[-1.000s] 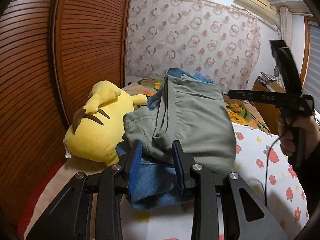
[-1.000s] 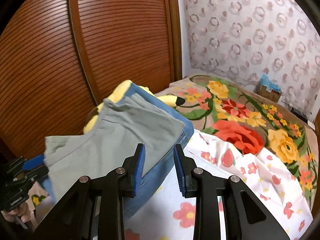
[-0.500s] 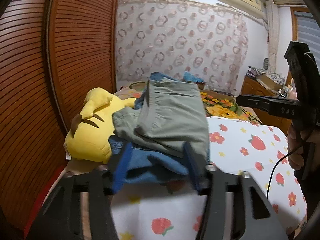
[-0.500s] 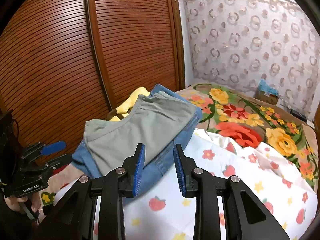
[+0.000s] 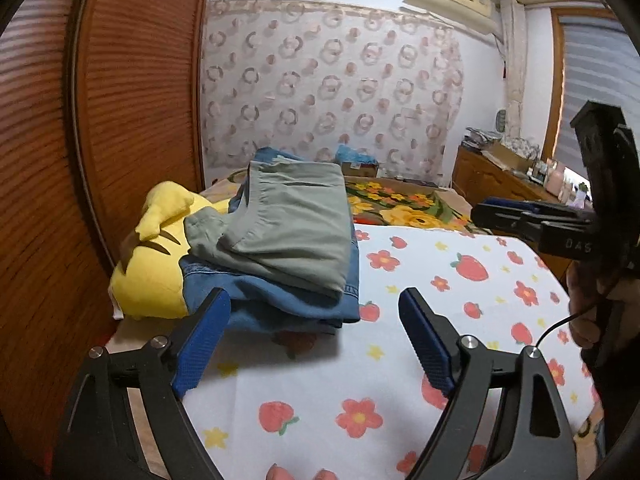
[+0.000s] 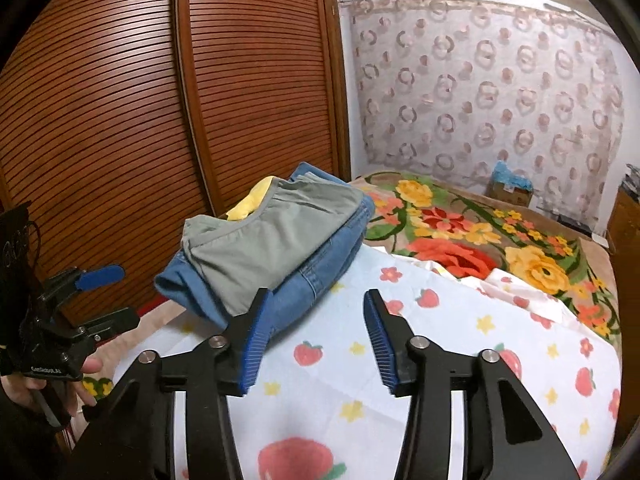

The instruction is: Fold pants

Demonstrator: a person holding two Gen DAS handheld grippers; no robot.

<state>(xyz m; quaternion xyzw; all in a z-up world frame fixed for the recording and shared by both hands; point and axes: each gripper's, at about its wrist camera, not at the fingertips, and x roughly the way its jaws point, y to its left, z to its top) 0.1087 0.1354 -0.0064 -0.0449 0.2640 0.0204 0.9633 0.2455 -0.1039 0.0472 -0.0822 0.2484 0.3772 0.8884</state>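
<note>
Folded grey-green pants [image 5: 288,228] [image 6: 272,236] lie on top of folded blue jeans [image 5: 288,304] [image 6: 320,280], the stack resting on the strawberry-print sheet [image 5: 440,288] [image 6: 460,340] by the wardrobe. My left gripper [image 5: 314,320] hangs just in front of the stack, jaws opening wide, nothing between them. In the right wrist view my right gripper [image 6: 316,320] is drawn back from the stack's near corner, jaws opening, with only the sheet between them. Each gripper shows in the other's view: the right gripper [image 5: 520,216] at the right, the left gripper [image 6: 92,292] at the left edge.
A yellow plush toy [image 5: 152,256] lies against the stack on the wardrobe side. A slatted wooden wardrobe [image 6: 160,120] runs along the left. A flowered blanket [image 6: 480,236] covers the far bed. A wooden dresser [image 5: 500,184] stands at the right wall.
Both grippers have pulled back from the stack. The left jaws, earlier around the stack's near edge, have spread wide. The right jaws have opened too.
</note>
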